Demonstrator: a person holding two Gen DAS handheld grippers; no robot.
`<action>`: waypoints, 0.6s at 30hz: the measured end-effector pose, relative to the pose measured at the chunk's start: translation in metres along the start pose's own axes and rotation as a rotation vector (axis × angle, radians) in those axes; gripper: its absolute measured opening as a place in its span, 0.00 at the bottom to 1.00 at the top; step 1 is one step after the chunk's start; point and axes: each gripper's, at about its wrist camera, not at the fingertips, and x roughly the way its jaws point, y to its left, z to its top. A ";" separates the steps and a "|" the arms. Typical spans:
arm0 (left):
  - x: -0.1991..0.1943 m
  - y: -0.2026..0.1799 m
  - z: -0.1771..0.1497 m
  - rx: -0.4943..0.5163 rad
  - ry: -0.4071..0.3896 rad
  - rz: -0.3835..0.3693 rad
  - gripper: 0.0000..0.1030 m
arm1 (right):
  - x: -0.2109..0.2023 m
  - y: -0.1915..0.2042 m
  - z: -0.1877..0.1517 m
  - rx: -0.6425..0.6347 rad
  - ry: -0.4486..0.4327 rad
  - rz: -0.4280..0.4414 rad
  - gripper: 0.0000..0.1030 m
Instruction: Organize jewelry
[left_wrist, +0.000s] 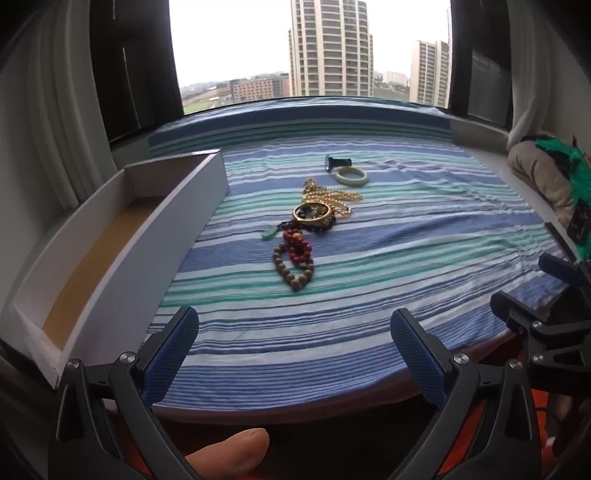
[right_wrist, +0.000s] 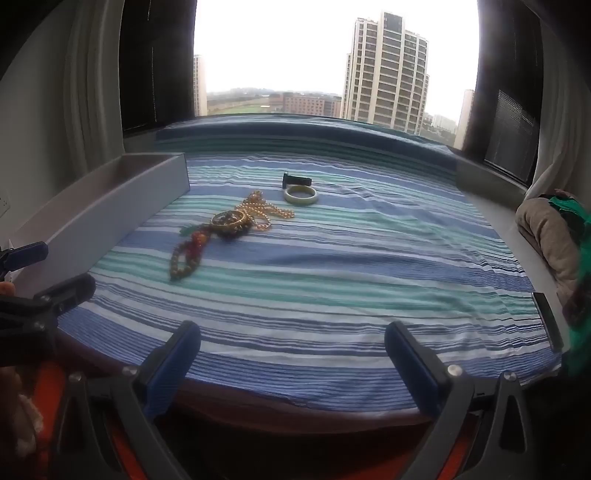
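A pile of jewelry lies mid-table on the striped cloth (left_wrist: 369, 258): a brown bead bracelet (left_wrist: 291, 271), a red bead bracelet (left_wrist: 298, 245), a gold bangle (left_wrist: 312, 213), a gold bead necklace (left_wrist: 332, 194), a pale jade bangle (left_wrist: 351, 176) and a dark watch (left_wrist: 337, 161). An open white box (left_wrist: 122, 236) stands at the left. My left gripper (left_wrist: 293, 350) is open and empty at the near edge. My right gripper (right_wrist: 291, 354) is open and empty too. The jade bangle (right_wrist: 301, 194), bead bracelets (right_wrist: 186, 254) and box (right_wrist: 110, 206) also show in the right wrist view.
A bundle of beige and green cloth (left_wrist: 546, 177) lies at the right edge by the window. A dark flat object (right_wrist: 548, 319) sits at the cloth's right border. The window and dark curtains stand behind the table.
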 end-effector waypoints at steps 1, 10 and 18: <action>0.000 0.000 0.000 0.005 -0.001 -0.003 1.00 | 0.000 -0.001 0.000 0.000 0.001 0.001 0.99; -0.003 -0.002 -0.002 0.024 -0.021 0.027 1.00 | 0.002 0.002 0.000 0.002 -0.001 0.007 0.99; -0.003 -0.001 -0.002 0.042 -0.012 0.063 1.00 | -0.001 0.005 0.000 -0.005 0.003 0.017 0.99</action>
